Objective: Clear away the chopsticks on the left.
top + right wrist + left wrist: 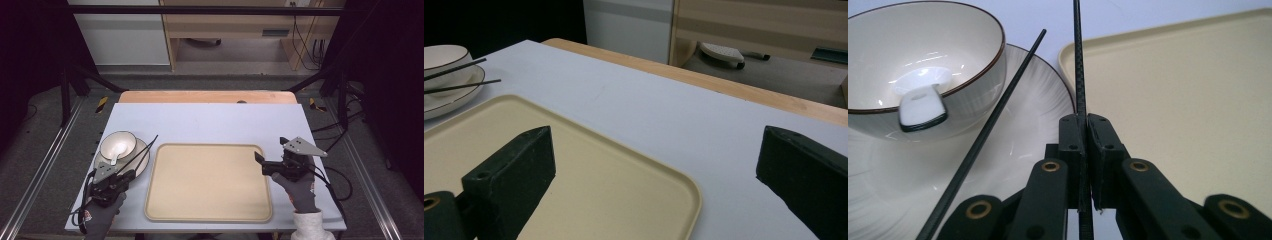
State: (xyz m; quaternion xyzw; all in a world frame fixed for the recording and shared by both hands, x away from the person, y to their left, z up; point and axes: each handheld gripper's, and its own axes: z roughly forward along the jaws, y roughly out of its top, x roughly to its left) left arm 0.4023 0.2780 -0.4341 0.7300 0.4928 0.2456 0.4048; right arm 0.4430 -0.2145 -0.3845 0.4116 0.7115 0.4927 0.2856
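left claw: jaws closed flat on one black chopstick, which is pinched near its lower end and runs straight ahead past the jaw tips, over the plate's right edge. second chopstick: seen just left of the claw, lying loose and slanted across the plate, its far tip resting by the bowl's rim. bowl: set on the plate ahead and to the left of the claw, a white spoon held inside it with the handle over the near rim. tray: beige, bare, found ahead and to the right of the left claw. right claw: jaws spread wide, nothing between them, hovering over the tray's far right corner and the table. step in hand, as judged: one chopstick is being picked off the plate, probably for transfer to the tray. next move, as judged: the held stick is to be lifted clear of the plate rim without the loose stick or bowl being knocked, then carried rightward and laid flat on the tray; a light, steady pinch is called for, since a thin rod can pivot in the jaws.
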